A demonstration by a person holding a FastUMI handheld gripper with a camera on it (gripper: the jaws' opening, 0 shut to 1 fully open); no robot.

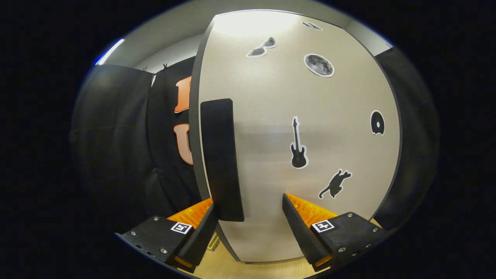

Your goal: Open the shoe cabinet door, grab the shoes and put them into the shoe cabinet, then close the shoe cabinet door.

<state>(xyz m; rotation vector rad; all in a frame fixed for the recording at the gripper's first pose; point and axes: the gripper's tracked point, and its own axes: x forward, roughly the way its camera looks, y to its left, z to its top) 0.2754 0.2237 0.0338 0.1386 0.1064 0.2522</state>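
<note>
Gripper view: shoe cabinet door (302, 128) fills the space ahead, stickers on its face, dark handle (221, 159) along its left edge. Gripper (248, 217) spread apart, holding nothing; handle sits just ahead between the fingers, nearer the left one. Can't tell if the door's fully shut or ajar, so this fits opening or closing. Shoes unseen.

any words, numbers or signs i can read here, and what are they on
No words or numbers to read on the cabinet door.
Door stickers are pictures, no text: sunglasses, moon, guitar, cat, bitten donut.
Top sticker: too small to tell.
Open gripper, fingers either side of the handle: square coded markers, no letters.
</note>
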